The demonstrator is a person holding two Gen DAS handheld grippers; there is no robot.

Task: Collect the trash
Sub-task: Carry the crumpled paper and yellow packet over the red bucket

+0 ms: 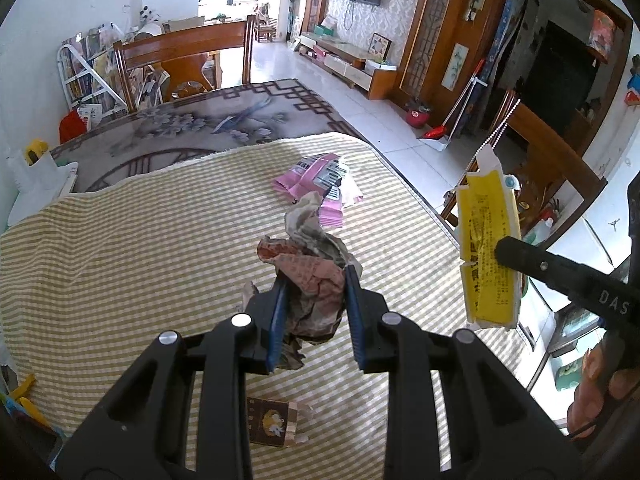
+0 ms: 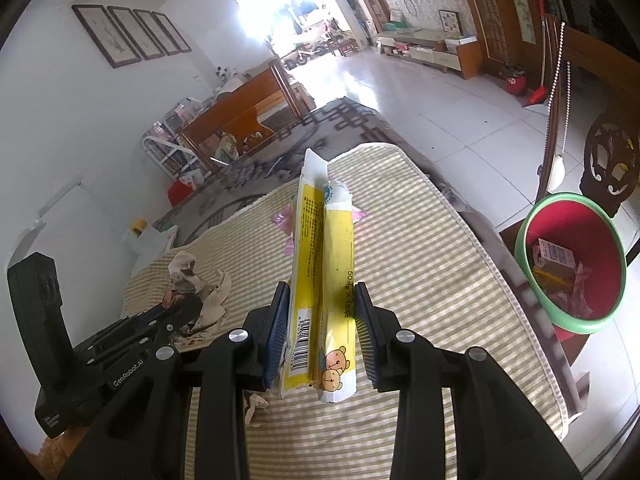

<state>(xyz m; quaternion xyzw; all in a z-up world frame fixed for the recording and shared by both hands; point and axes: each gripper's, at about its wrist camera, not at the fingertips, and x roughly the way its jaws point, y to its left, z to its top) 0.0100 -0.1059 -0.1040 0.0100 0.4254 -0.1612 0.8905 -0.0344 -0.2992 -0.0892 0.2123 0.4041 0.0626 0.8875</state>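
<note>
1. Left gripper (image 1: 316, 308) was clamped on a crumpled paper wad (image 1: 312, 276); the wad stuck out past the blue pads (image 1: 278, 320) and hung above the striped cloth (image 1: 140, 240).
2. Right gripper (image 2: 320, 332) was closed on a flattened yellow box (image 2: 320, 280), held lengthwise between the jaws, its far end poking well beyond the tips.
3. In the left view the same box (image 1: 488, 248) showed at right, past the table edge.
4. Pink wrappers (image 1: 320, 180) lay on the cloth beyond the wad, apart from both grippers.
5. A small brown box (image 1: 272, 420) lay on the cloth under the left gripper.
6. Red bin (image 2: 576, 272) with green rim stood right of the table, trash already inside, well apart from the yellow box.
</note>
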